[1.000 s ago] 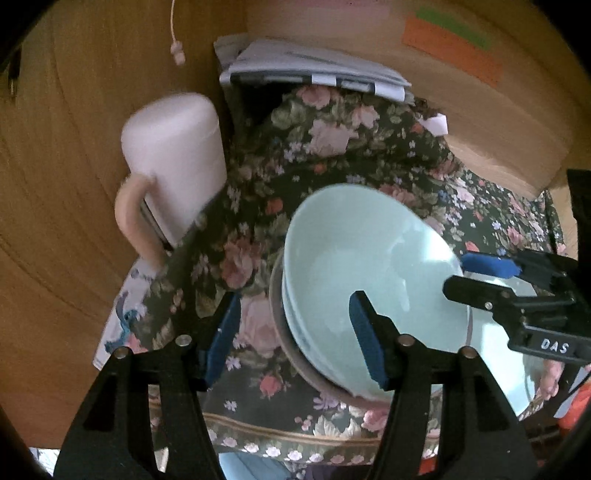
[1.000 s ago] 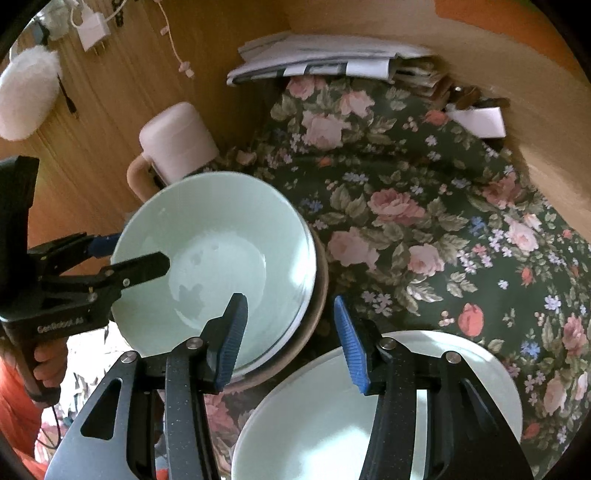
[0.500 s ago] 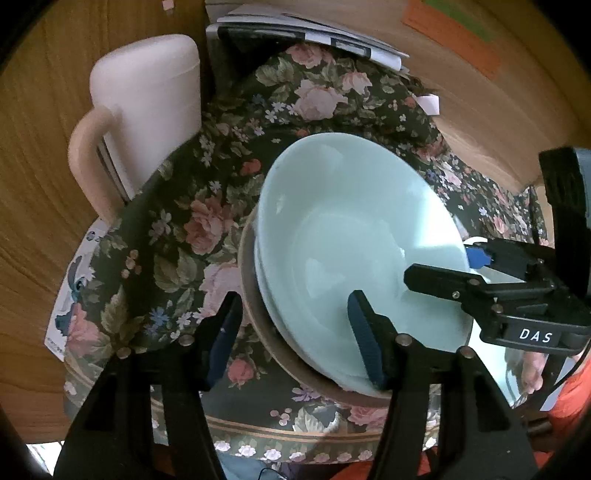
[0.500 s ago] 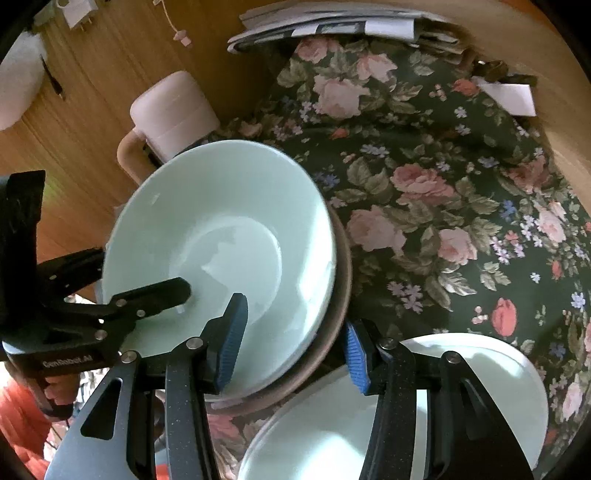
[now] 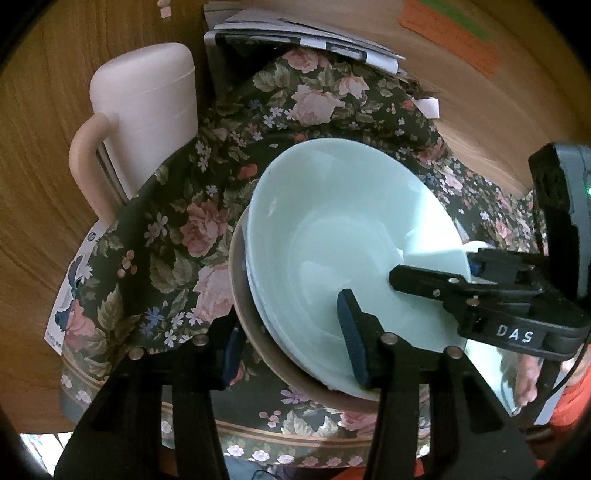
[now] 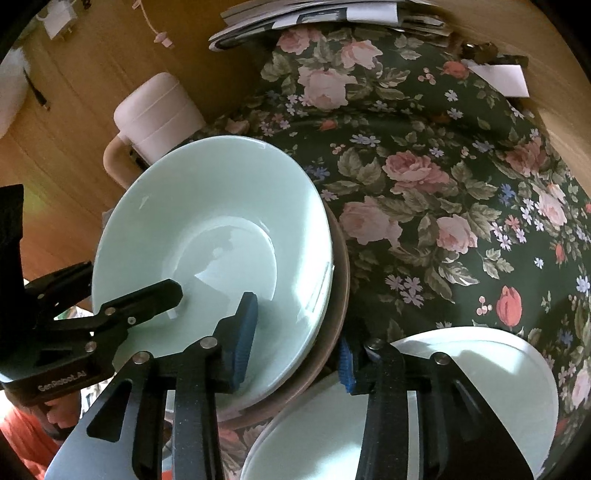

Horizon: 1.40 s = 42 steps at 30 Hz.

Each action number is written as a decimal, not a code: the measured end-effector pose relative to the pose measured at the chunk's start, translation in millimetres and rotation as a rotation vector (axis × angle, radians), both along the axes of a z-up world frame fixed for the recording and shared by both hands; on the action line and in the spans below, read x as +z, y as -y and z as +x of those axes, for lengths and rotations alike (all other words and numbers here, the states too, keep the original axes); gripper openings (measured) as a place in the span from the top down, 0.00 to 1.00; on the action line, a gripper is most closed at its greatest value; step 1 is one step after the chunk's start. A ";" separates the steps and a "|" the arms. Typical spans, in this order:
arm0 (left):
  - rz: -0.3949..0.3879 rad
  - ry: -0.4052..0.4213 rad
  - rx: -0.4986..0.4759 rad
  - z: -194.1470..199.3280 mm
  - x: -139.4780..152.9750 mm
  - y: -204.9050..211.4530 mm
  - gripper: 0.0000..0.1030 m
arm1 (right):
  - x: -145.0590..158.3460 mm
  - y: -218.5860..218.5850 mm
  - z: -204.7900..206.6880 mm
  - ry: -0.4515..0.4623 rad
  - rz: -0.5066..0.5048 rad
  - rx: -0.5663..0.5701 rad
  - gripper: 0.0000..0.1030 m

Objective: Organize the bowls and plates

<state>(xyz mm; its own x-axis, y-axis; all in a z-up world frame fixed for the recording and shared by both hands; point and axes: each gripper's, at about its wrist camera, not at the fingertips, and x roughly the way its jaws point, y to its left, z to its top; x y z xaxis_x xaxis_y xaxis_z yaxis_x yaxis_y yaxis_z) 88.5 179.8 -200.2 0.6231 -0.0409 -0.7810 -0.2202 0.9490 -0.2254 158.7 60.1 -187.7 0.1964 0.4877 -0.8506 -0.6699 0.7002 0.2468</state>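
Pale mint bowls [image 5: 332, 236] [image 6: 207, 229] sit nested on a brown plate [image 5: 243, 306] [image 6: 338, 295] on a floral cloth. My left gripper [image 5: 291, 347] straddles the stack's near rim, one blue pad inside the top bowl, the other outside the brown edge. Its jaws are closing, and I see no firm press. My right gripper [image 6: 295, 352] straddles the opposite rim the same way, jaws closing; it also shows in the left wrist view [image 5: 480, 291]. The left gripper [image 6: 110, 314] shows in the right wrist view too.
A white plate [image 6: 480, 387] lies just right of the stack, under the right gripper's outer finger. A pink jug [image 5: 147, 110] stands at the cloth's left edge. Papers [image 5: 295, 33] are piled at the back by a wooden wall. Open floral cloth [image 6: 443, 184] lies beyond the stack.
Both grippers have come closer to the stack from opposite sides, and their jaws have narrowed around its rim. The right gripper's outer pad now sits beside the brown edge.
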 end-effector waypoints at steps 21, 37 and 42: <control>0.022 0.101 -0.039 -0.3 47.8 23.6 0.54 | 57.9 50.2 -20.7 0.117 0.077 -0.077 0.68; 0.020 0.145 -0.205 4.4 70.3 84.4 0.54 | 82.7 119.3 -31.5 0.189 0.077 -0.222 0.68; 0.015 0.140 -0.250 6.3 69.7 103.5 0.54 | 83.9 141.7 -39.8 0.192 0.072 -0.266 0.68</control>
